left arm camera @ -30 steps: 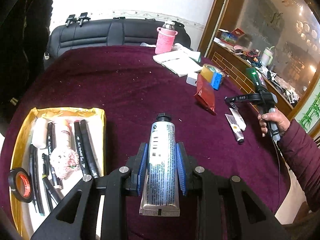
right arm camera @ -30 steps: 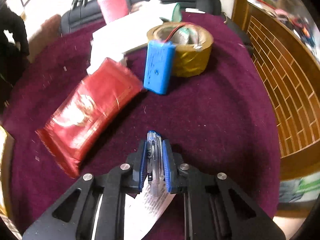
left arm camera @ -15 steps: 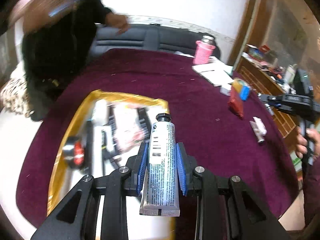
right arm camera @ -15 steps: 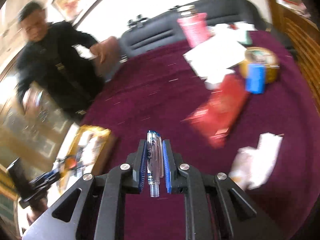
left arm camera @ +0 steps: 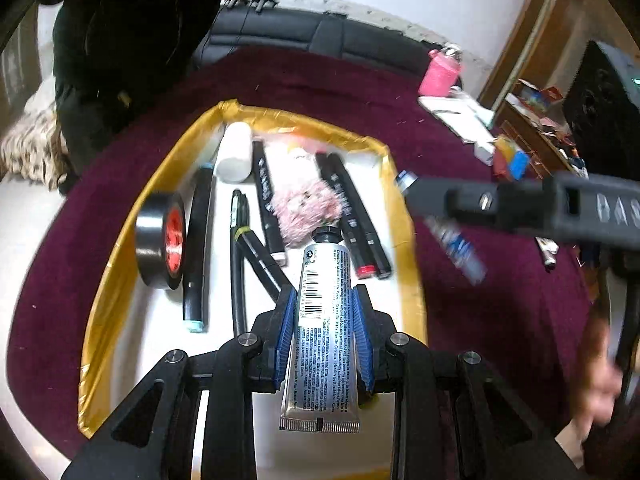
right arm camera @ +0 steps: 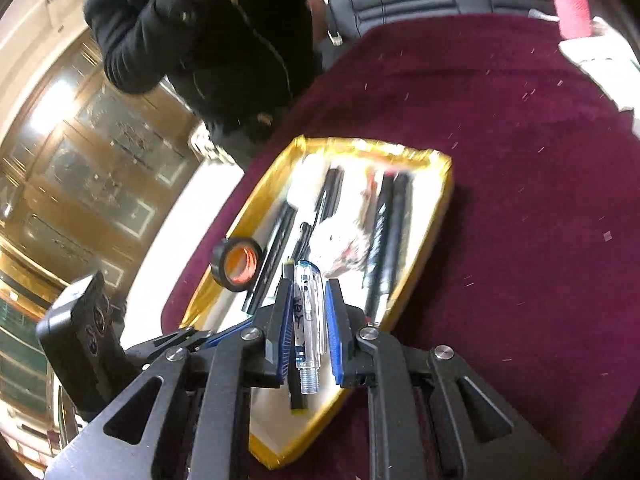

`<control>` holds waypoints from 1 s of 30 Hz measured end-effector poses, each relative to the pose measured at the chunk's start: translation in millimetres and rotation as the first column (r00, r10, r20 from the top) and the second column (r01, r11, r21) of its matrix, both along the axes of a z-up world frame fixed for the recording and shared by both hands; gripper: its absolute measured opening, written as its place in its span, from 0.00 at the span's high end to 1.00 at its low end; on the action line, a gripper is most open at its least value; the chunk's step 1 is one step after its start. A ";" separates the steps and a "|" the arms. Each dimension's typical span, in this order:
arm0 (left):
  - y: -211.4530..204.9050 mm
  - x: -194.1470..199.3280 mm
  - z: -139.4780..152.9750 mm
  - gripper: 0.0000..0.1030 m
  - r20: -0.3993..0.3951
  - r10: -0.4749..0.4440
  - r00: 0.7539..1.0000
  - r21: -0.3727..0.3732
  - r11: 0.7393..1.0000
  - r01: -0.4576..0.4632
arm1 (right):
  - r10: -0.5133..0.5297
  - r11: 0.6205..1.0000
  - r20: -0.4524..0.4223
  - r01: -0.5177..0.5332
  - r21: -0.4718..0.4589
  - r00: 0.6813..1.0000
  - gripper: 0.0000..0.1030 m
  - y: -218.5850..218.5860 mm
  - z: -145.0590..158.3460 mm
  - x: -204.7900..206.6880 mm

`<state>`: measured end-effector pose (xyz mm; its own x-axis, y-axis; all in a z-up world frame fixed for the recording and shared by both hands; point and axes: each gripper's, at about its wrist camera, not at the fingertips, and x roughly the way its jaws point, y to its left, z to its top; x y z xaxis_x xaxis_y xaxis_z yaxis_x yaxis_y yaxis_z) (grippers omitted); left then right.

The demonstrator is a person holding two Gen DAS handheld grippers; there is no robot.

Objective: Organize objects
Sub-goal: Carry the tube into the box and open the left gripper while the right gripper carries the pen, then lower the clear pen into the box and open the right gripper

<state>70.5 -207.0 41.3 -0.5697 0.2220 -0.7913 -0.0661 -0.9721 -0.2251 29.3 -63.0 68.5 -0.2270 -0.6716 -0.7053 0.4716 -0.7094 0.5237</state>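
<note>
My left gripper (left arm camera: 324, 296) is shut on a silver tube (left arm camera: 324, 332) with a black cap, held above the near half of a gold-rimmed tray (left arm camera: 120, 248). In the tray lie a black tape roll (left arm camera: 160, 236), several black markers (left arm camera: 352, 216), a white cylinder (left arm camera: 234, 152) and a pink fluffy item (left arm camera: 308, 204). My right gripper (right arm camera: 310, 286) is shut on a clear pen (right arm camera: 306, 320) with blue parts, above the near end of the tray (right arm camera: 440, 184). In the left wrist view the right gripper (left arm camera: 424, 196) reaches in from the right, at the tray's right rim.
A person in a black jacket (right arm camera: 208, 40) stands at the table's far left side. On the maroon cloth (right arm camera: 520, 160) at the far right are a pink cup (left arm camera: 440, 72), papers (left arm camera: 460, 120) and a blue block (left arm camera: 518, 162). A black seat (left arm camera: 320, 36) lies behind.
Both grippers have swung left from the open cloth to over the tray, each keeping its object. The right gripper left the red packet and yellow tape behind. The person in black came into view.
</note>
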 end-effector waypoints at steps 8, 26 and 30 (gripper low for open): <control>-21.3 -1.0 -16.8 0.76 0.056 0.058 0.997 0.010 0.998 -0.058 | 0.025 0.986 -0.030 -0.020 0.164 0.999 0.87 -44.7 -28.1 -0.4; -36.3 15.4 10.2 0.49 -0.049 0.081 0.995 0.055 0.995 -0.079 | -0.018 0.971 -0.084 0.037 0.235 0.996 0.86 -38.8 -22.8 17.3; -35.1 19.3 23.6 0.48 -0.082 0.100 0.992 0.037 0.995 -0.097 | -0.072 0.977 -0.155 0.101 0.189 0.985 0.82 -18.7 -1.9 26.0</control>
